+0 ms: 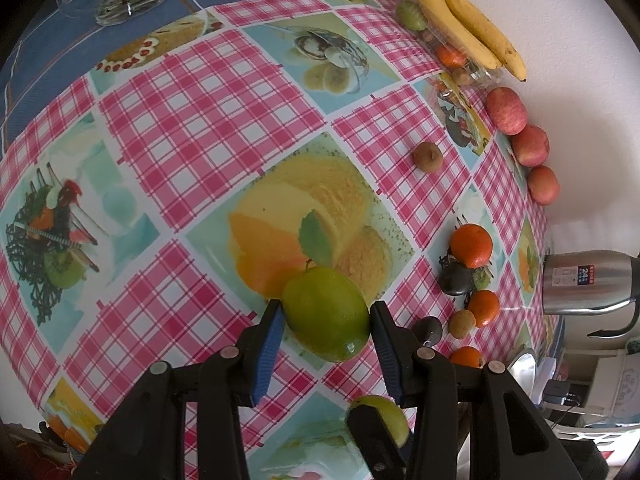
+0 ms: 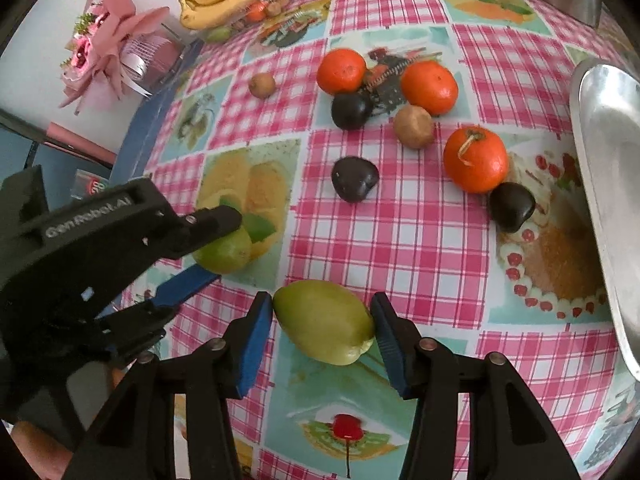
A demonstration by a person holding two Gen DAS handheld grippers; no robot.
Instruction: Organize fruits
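Green mango (image 2: 325,322), smooth, oval, unblemished

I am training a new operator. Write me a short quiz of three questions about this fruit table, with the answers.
1. True or false: the left hand-held gripper grips the first green fruit, and the right hand-held gripper grips the second green fruit.
2. How many red apples show in the left wrist view?
3. The metal tray holds: A bananas, B oranges, C nothing visible.
Key: 1 true; 2 three; 3 C.
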